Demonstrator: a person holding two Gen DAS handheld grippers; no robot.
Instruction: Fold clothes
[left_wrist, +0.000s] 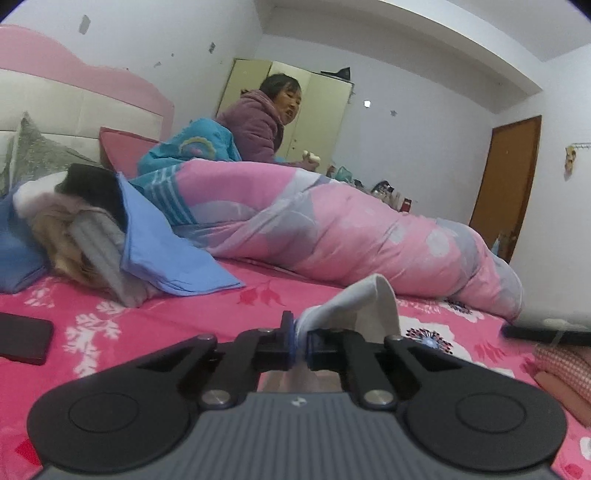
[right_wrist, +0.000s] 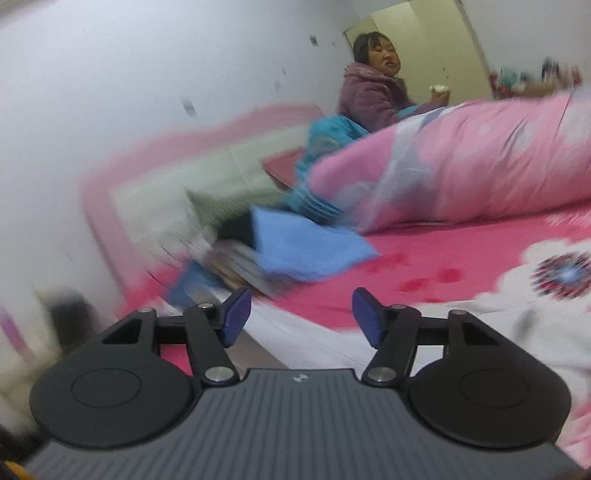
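In the left wrist view my left gripper (left_wrist: 301, 338) is shut on a fold of a white garment (left_wrist: 364, 302), which rises in a peak just beyond the fingers above the pink flowered bedsheet (left_wrist: 184, 317). The right wrist view is blurred by motion. There my right gripper (right_wrist: 301, 314) stands open, with nothing between its blue pads (right_wrist: 236, 314). White cloth (right_wrist: 314, 339) lies on the bed under and just past those fingers. A heap of folded clothes (left_wrist: 88, 236) with a blue cloth (left_wrist: 162, 251) on it sits at the left.
A rolled pink quilt (left_wrist: 351, 236) lies across the bed behind the garment. A person in a purple jacket (left_wrist: 258, 129) sits beyond it, holding food. A dark phone (left_wrist: 22, 341) lies on the sheet at the left. The pink headboard (left_wrist: 74, 85), a wardrobe (left_wrist: 317, 110) and a door (left_wrist: 509, 177) stand behind.
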